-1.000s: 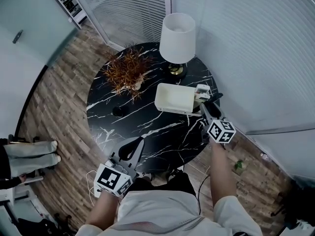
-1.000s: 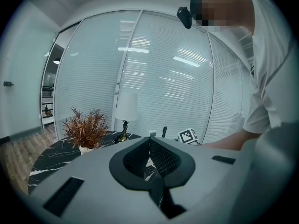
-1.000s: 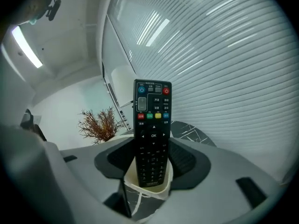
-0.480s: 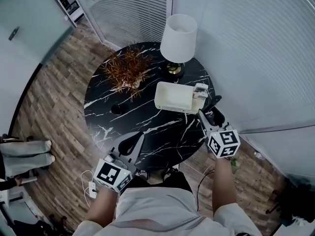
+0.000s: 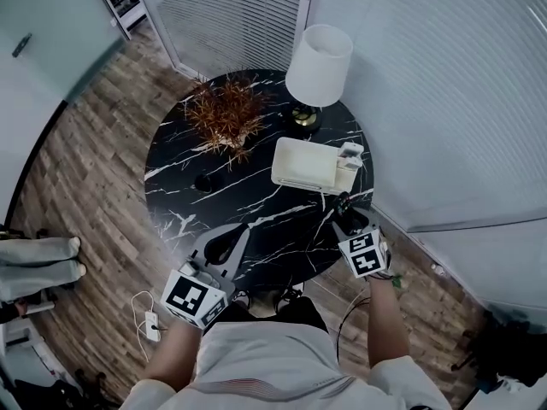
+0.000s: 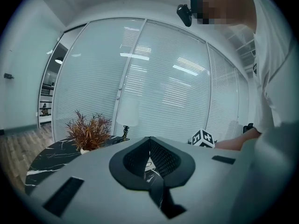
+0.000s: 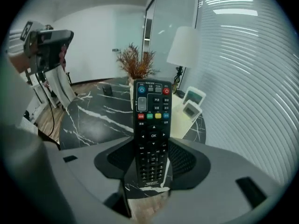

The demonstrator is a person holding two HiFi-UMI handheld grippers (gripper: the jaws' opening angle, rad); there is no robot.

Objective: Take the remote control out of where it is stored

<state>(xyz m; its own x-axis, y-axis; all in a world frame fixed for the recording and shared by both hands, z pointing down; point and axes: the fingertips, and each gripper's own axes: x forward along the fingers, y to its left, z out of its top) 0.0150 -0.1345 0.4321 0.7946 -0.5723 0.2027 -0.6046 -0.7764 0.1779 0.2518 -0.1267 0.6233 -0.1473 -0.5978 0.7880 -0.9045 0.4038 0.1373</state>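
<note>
My right claw (image 7: 152,164) is clenched on the lower end of the black remote control (image 7: 153,120), its long axis running out along the claw toward twelve o'clock, outside the white storage tray (image 5: 305,166) at eleven o'clock on the counter (image 5: 248,207); my left claw (image 6: 150,148), pressed together and empty, sits farther off at the tray's seven o'clock.

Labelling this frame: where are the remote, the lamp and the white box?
remote (image 7: 153,135): right gripper view, its OK button.
lamp (image 5: 319,54): head view, shade's middle.
white box (image 5: 301,165): head view, its bare middle.
</note>
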